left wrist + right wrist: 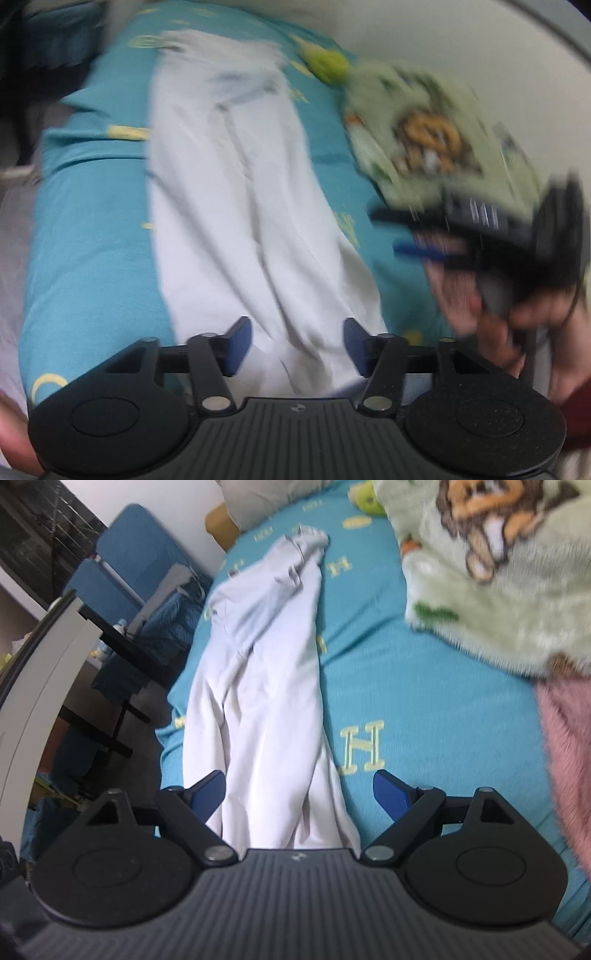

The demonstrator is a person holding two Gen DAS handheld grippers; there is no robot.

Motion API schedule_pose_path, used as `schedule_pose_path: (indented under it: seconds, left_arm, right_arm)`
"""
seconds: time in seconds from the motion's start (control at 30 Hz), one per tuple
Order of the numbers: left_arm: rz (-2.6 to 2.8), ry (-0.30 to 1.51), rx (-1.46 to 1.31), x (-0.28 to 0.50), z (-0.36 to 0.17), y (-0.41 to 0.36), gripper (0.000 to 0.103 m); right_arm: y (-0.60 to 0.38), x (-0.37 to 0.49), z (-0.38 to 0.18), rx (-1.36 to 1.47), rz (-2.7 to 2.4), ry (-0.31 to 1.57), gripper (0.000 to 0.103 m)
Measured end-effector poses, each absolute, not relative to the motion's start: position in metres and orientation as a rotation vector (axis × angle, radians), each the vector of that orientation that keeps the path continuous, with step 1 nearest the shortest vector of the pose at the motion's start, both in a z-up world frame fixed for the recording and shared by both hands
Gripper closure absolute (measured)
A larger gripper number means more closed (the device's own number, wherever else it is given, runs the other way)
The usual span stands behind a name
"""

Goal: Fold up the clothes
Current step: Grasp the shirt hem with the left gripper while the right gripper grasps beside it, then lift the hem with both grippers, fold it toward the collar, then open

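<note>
Here, white trousers (258, 686) lengthwise between both wide-spread tongs (299, 797).

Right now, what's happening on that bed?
A person holds a gripper in each hand over a white garment laid lengthwise on the teal bedsheet. The left gripper and right gripper both have their jaws open at its near end, gripping nothing yet. A green plush blanket lies beside it. No fold is made yet.

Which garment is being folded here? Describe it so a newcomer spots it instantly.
Start at the teal bedsheet with yellow H letters. Along its middle lies a long, pale white, rumpled garment, running away from both open grippers. Unlike the fluffy green cartoon blanket beside it, it is plain and smooth.
</note>
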State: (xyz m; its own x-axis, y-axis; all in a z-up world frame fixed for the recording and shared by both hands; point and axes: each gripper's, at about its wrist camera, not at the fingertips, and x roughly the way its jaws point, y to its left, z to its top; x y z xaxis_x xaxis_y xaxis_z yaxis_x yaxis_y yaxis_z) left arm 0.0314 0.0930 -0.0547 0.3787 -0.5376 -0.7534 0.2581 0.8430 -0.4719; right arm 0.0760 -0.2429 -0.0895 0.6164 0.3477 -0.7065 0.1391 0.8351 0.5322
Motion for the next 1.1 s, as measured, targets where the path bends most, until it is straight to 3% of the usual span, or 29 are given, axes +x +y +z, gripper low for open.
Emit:
schedule_pose_path:
  seconds: [0.2,0.3,0.37,0.47,0.53,0.6,0.63,0.67,0.73,0.77,0.8,0.83,1.1]
  left_arm:
    - [-0.250,1.124,-0.571,0.071,-0.090,0.142,0.031]
    - [-0.216,1.181,-0.519,0.082,-0.105,0.133,0.029]
    - [-0.243,1.181,-0.440,0.081,-0.105,0.117,0.019]
    - [-0.341,1.240,-0.362,0.073,-0.104,0.098,0.020]
    - [-0.409,1.283,-0.327,0.067,-0.103,0.088,0.033]
    - [-0.457,1.340,-0.350,0.060,-0.105,0.087,0.056]
    - [-0.451,1.342,-0.342,0.057,-0.104,0.087,0.063]
    - [-0.443,1.330,-0.334,0.055,-0.102,0.088,0.078]
    - [-0.427,1.307,-0.318,0.052,-0.097,0.089,0.086]
    - [-0.422,1.291,-0.316,0.049,-0.094,0.090,0.090]
    - [-0.421,1.269,-0.323,0.046,-0.090,0.093,0.094]
    - [-0.420,1.248,-0.330,0.043,-0.086,0.095,0.095]
    - [-0.347,0.981,-0.597,0.018,-0.024,0.135,0.097]
  right_arm:
    - [-0.233,0.086,-0.108,0.619,0.135,1.023,0.015]
    - [-0.228,0.089,-0.116,0.611,0.110,1.066,0.015]
    - [-0.223,0.091,-0.121,0.603,0.100,1.099,0.015]
    - [-0.212,0.091,-0.130,0.605,0.156,1.180,0.015]
    - [-0.199,0.085,-0.129,0.528,0.168,1.209,0.015]
    - [-0.188,0.079,-0.129,0.477,0.187,1.244,0.013]
    - [-0.182,0.076,-0.128,0.445,0.201,1.255,0.013]
    - [-0.175,0.073,-0.128,0.411,0.214,1.265,0.013]
    - [-0.163,0.067,-0.126,0.334,0.219,1.273,0.028]
    - [-0.158,0.062,-0.123,0.293,0.214,1.266,0.041]
    - [-0.153,0.057,-0.120,0.252,0.205,1.251,0.070]
    - [-0.151,0.052,-0.114,0.225,0.193,1.222,0.081]
    - [-0.169,0.024,-0.055,0.335,0.158,1.008,0.084]
